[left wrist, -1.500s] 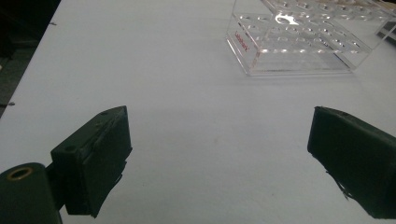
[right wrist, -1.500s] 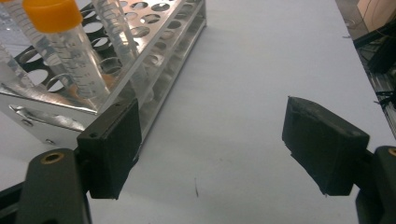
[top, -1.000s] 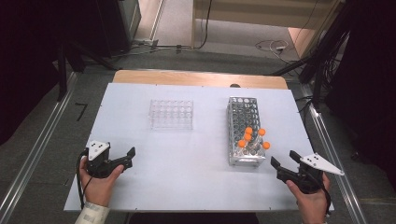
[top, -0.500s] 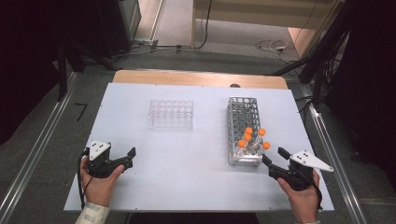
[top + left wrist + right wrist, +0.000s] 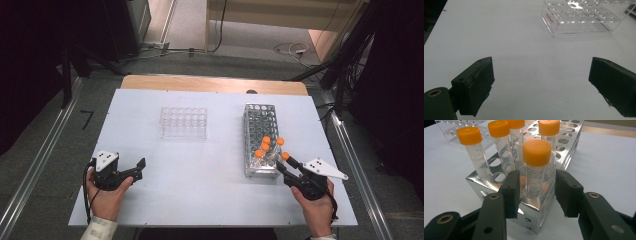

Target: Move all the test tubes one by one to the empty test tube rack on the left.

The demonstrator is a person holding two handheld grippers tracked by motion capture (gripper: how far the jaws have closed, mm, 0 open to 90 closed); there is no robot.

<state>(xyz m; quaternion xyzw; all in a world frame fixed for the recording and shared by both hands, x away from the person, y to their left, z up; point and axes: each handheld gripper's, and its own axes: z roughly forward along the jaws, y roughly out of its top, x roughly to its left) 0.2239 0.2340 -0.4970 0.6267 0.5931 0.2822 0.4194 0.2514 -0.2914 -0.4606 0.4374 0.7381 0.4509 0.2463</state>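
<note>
Between the right gripper's (image 5: 537,192) closing jaws, orange-capped tube (image 5: 535,172) in the metal rack (image 5: 534,212), pads not yet touching.

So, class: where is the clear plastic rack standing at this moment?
In the high view the clear plastic rack stands on the white table, left of the metal rack and beyond the left claw; its holes look empty.

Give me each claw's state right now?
Left claw: open, empty.
Right claw: open, closing around the orange-capped tube, pads not yet touching.
</note>
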